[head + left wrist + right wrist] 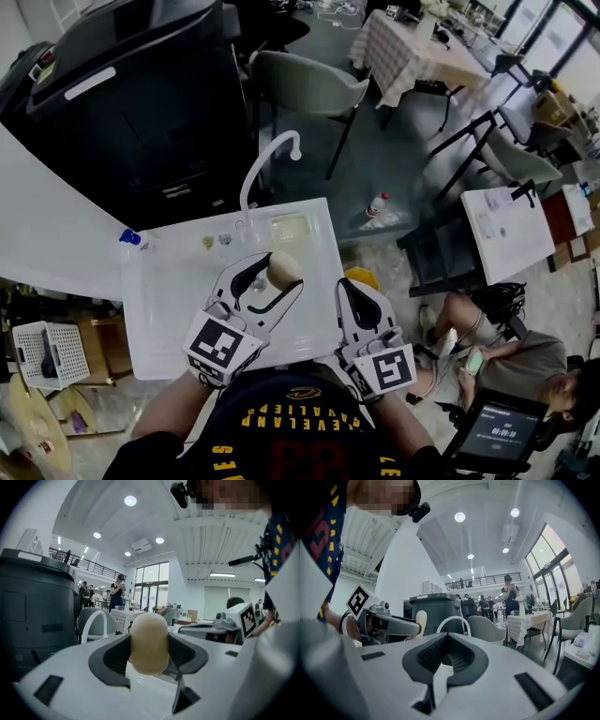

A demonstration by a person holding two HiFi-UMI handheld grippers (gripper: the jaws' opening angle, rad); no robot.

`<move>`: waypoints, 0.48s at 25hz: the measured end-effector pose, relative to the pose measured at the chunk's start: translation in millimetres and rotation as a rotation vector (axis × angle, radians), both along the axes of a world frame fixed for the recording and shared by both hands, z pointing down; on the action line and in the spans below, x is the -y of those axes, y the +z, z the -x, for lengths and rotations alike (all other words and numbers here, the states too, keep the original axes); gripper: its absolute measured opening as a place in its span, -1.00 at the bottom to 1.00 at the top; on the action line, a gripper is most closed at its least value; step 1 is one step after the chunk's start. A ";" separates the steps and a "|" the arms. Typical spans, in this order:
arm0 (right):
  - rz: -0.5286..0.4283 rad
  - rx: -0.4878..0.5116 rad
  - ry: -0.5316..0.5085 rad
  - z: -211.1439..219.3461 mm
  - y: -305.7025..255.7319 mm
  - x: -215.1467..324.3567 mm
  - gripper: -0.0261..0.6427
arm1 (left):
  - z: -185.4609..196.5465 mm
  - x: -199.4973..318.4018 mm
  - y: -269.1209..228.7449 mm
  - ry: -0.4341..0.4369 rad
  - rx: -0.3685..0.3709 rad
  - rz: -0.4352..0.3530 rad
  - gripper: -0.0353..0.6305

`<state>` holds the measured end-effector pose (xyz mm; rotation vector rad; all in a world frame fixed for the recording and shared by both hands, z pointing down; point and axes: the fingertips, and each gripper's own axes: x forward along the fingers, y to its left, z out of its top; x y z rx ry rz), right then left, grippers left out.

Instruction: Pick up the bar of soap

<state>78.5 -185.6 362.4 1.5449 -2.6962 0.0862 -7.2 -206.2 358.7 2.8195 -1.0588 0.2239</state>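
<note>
- Left gripper (pixel 149 652): jaws clenched on the beige rounded bar of soap (pixel 149 637); only the head view shows the white table (pixel 169 291) beneath.
- Right gripper (pixel 446 643), at its 3 o'clock: jaws pressed together, empty.

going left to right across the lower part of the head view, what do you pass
white slatted plastic basket → left gripper clamping the beige rounded bar of soap → right gripper, shut and empty → seated person holding a phone

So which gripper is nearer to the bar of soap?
Left. The left gripper is shut on the soap; the right gripper is shut and empty, apart from it, at the soap's right.
</note>
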 end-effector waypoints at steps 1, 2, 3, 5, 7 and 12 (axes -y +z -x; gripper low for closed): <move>-0.004 0.000 -0.002 0.6 -1.5 0.0 -0.87 | 0.2 -1.9 -0.7 0.000 -0.021 0.012 -0.10; -0.007 0.004 -0.004 1.4 -3.3 0.0 -0.87 | 0.2 -3.6 -1.2 -0.001 -0.040 0.024 -0.10; -0.010 0.011 -0.007 2.9 -5.6 -0.2 -0.87 | 0.0 -5.4 -1.5 -0.001 -0.055 0.034 -0.10; -0.008 0.029 -0.014 5.9 -9.1 -0.9 -0.87 | -0.3 -8.8 -1.7 -0.001 -0.087 0.055 -0.10; -0.008 0.034 -0.017 6.7 -10.3 -1.6 -0.87 | -0.2 -11.7 -2.2 -0.002 -0.133 0.087 -0.10; -0.005 0.042 -0.007 5.9 -10.7 -2.1 -0.87 | 0.6 -15.8 -0.8 0.014 -0.215 0.165 -0.10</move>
